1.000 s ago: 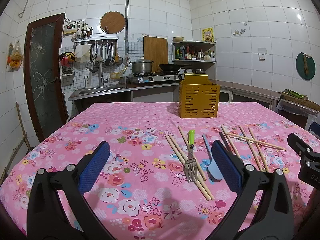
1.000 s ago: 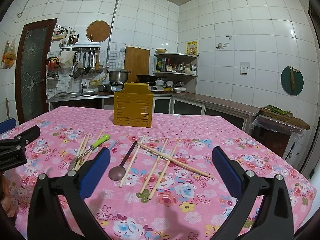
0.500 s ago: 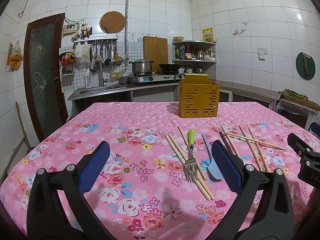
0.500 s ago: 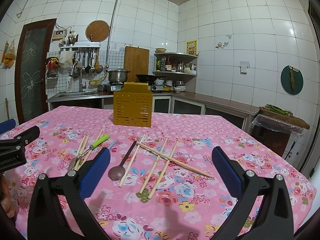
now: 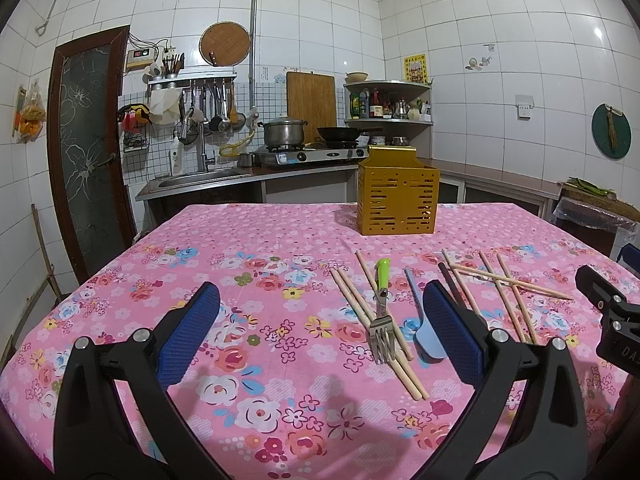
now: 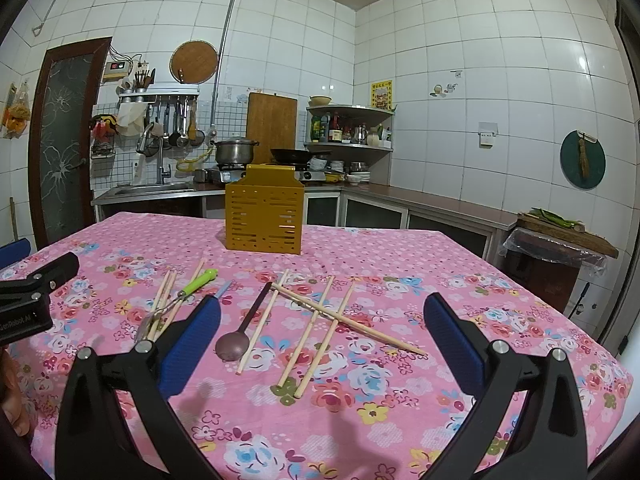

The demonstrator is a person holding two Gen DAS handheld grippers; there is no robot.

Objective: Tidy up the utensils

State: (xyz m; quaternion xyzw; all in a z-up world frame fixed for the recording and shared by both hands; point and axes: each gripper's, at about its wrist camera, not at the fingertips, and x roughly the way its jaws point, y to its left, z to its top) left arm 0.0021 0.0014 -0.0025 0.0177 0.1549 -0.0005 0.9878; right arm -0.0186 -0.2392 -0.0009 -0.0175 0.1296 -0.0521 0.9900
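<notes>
Hovering over a flower-print desk (image 5: 248, 240) in a tiled kitchen, the left tool (image 5: 320, 332) and the right tool (image 6: 322, 332) hang with jaws spread wide and nothing between their blue pads. Across the past second almost nothing has changed: both tools sit where they were, the right-hand view shifting only slightly, and no utensil has moved. That suggests the sorting has not begun, and every piece is yet to go into the yellow slotted holder (image 5: 397, 200) standing upright at the far side of the desk, well apart from the scatter.

Counted, the loose items number one fork, two spoons and what looks like eight chopsticks. The green-handled fork (image 5: 382, 312) lies across three chopsticks (image 5: 362, 308) on the left of the spread, its tines toward the camera. Just beside it rests a pale blue spoon (image 5: 426, 332). A dark spoon (image 6: 242, 330) lies farther right, next to five more chopsticks (image 6: 320, 320), one of which runs crosswise over the others. Overlaps make the chopstick tally approximate.

The fork and blue spoon lie nearest the left tool, the dark spoon and crossed chopsticks nearest the right.
</notes>
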